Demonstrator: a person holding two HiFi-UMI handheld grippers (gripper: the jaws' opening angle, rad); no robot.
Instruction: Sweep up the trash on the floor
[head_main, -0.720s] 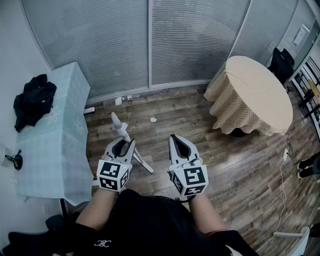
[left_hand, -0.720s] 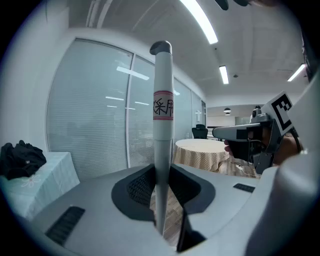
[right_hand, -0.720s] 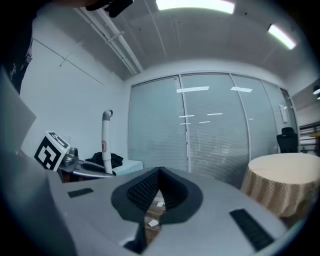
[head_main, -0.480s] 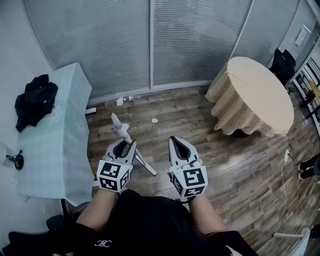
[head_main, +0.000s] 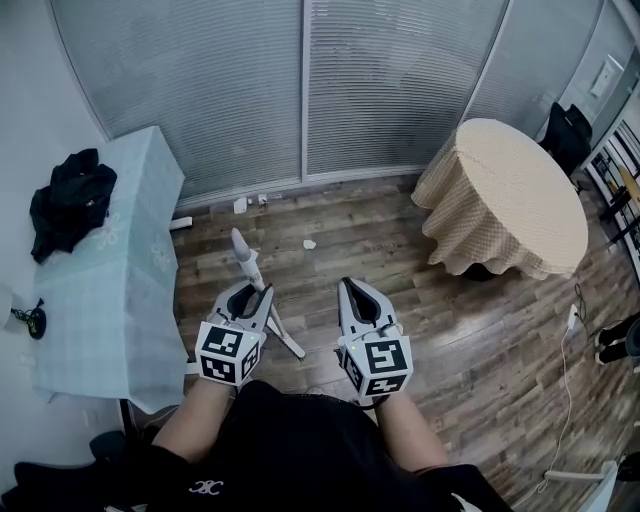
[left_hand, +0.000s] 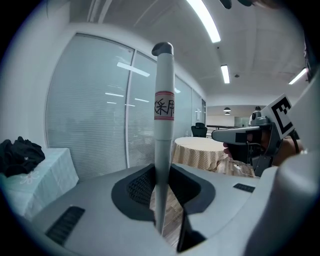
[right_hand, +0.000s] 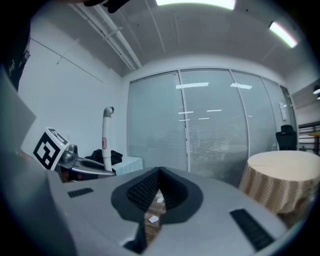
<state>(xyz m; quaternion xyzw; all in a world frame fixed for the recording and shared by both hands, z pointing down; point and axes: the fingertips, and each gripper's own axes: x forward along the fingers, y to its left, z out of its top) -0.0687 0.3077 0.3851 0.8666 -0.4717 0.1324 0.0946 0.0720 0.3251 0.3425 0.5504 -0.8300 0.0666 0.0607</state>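
Note:
My left gripper (head_main: 260, 291) is shut on a white broom handle (head_main: 262, 293), which slants across the wood floor (head_main: 400, 300) from its capped top end near the left table toward my body. In the left gripper view the handle (left_hand: 163, 125) stands upright between the jaws of the left gripper (left_hand: 161, 200). My right gripper (head_main: 350, 286) is shut with nothing in it, held beside the left one. Small white scraps of trash (head_main: 309, 243) lie ahead on the floor, more by the glass wall (head_main: 238, 204). Through the right gripper (right_hand: 158, 181) I see scraps (right_hand: 152, 218).
A round table with a beige cloth (head_main: 510, 190) stands at the right. A pale blue-covered table (head_main: 110, 270) with a black garment (head_main: 68, 200) is at the left. Blind-covered glass panels (head_main: 300, 90) close the far side. A cable (head_main: 565, 370) trails along the right floor.
The handle's top end and both grippers have shifted slightly; the left grip on the handle is unchanged and the right stays shut.

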